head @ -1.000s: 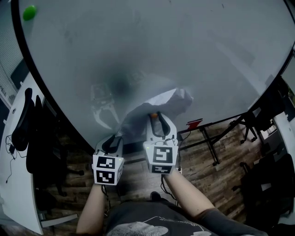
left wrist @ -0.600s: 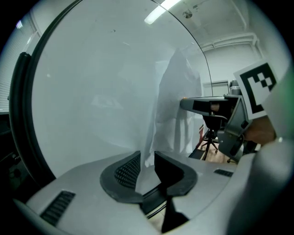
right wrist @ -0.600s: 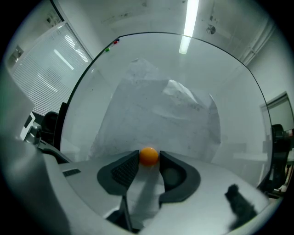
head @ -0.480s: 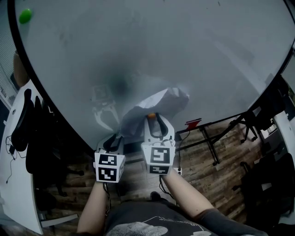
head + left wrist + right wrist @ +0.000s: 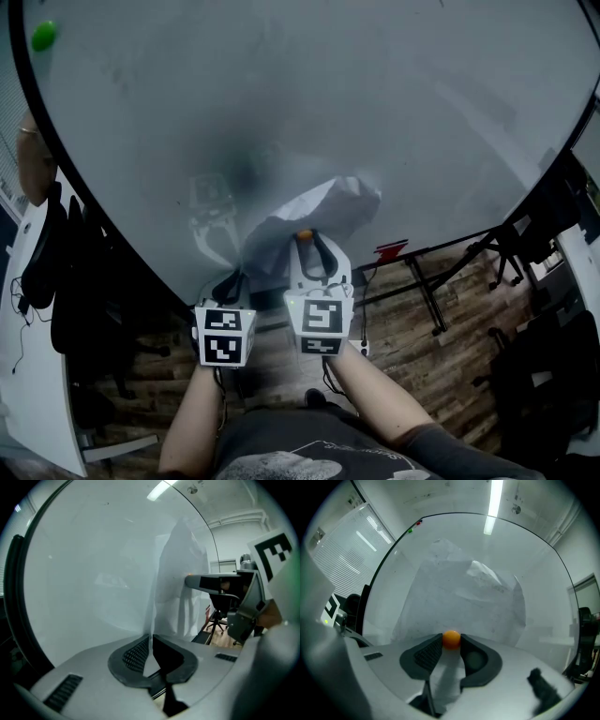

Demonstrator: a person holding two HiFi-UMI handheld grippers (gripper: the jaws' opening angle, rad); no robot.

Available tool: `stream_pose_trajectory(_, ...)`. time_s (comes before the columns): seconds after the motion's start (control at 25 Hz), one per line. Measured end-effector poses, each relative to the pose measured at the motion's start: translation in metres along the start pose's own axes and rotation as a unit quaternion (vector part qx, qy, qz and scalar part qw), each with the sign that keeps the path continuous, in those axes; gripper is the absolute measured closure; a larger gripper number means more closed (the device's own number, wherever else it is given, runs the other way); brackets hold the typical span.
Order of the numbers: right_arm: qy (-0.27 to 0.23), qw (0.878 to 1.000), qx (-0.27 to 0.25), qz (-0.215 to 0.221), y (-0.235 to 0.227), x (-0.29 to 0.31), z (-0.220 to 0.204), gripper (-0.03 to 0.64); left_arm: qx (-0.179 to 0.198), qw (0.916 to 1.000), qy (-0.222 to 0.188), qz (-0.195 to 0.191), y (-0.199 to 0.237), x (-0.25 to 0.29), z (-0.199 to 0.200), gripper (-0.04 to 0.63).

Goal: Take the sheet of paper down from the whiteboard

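A crumpled white sheet of paper (image 5: 323, 211) sags against the big whiteboard (image 5: 375, 94), its top fold bulging away from the board. My left gripper (image 5: 232, 281) is shut on the sheet's lower left edge; in the left gripper view the paper (image 5: 180, 583) rises from between the closed pads. My right gripper (image 5: 306, 236) points level at the board, and its jaws are closing on a small orange magnet (image 5: 451, 639) that sits between the tips, against the sheet (image 5: 464, 597). Both pads touch the magnet.
A green magnet (image 5: 43, 36) sticks to the board's top left. A black office chair (image 5: 66, 272) and a white desk (image 5: 28, 375) stand at the left. The board's stand legs (image 5: 427, 286) and dark chairs (image 5: 544, 375) stand at the right on a wooden floor.
Almost nothing differs. The sheet and both grippers sit slightly further left in the head view, and both grips look the same.
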State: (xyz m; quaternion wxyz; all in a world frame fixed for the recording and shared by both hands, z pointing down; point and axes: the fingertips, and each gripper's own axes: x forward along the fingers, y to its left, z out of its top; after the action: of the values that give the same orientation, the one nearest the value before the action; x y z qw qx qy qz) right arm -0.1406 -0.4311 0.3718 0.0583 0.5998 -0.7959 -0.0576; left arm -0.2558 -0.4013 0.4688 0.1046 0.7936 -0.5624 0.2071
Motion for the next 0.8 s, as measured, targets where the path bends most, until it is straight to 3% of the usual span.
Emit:
stream_pose_trajectory(0.12, 0.0, 1.0, -0.005, 0.003, 0.0, 0.0, 0.0, 0.488, 0.003, 0.9999, 0.006, -0.008, -0.008, 0.003, 0.0, 0.571)
stream_pose_trajectory(0.56, -0.008, 1.0, 0.002, 0.029, -0.001, -0.004, 0.0, 0.488, -0.038, 0.9988, -0.016, -0.024, -0.013, -0.012, 0.002, 0.583)
stream_pose_trajectory(0.8, -0.002, 0.998, 0.014, 0.056, -0.007, -0.016, -0.008, 0.488, -0.054, 0.9982, -0.021, -0.015, -0.026, -0.023, 0.003, 0.583)
